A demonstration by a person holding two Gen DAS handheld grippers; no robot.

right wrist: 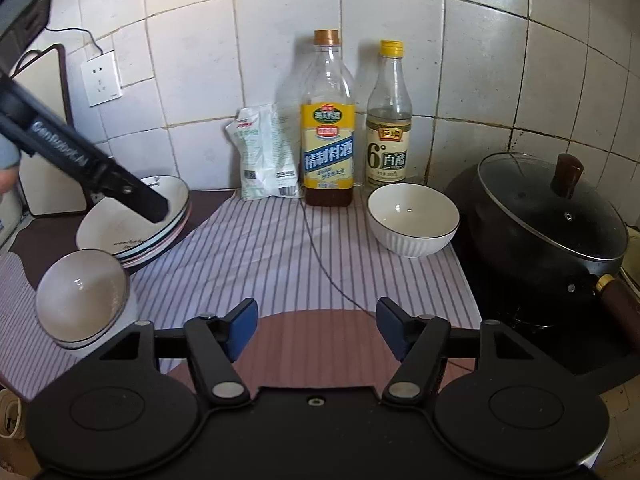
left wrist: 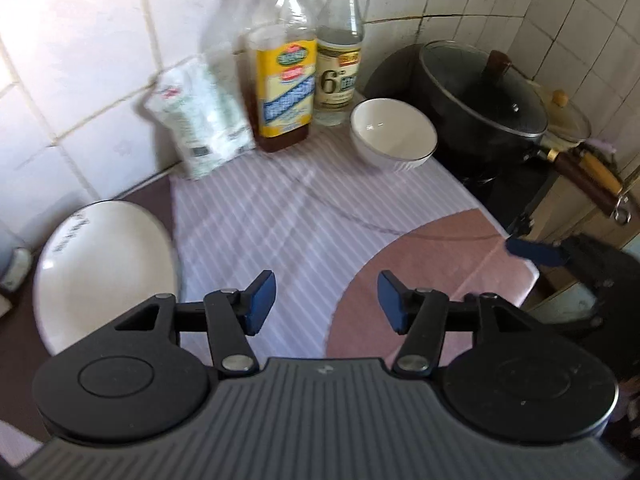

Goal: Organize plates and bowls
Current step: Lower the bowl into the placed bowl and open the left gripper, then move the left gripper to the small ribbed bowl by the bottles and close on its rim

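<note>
The ribbed bowl sits ahead-right of your right gripper, near the bench's back edge, both jaws apart and empty.

Home kitchen, tiled wall, lidded wok on stove, cooking wine bottle, vinegar bottle

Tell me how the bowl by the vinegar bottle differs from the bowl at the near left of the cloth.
The ribbed bowl stands alone beside the black pot; the near bowl sits in front of the stacked plates. The ribbed bowl has fluted sides; the near bowl's wall looks smooth. Both are white, upright, empty, dark-rimmed and on the striped cloth.
</note>
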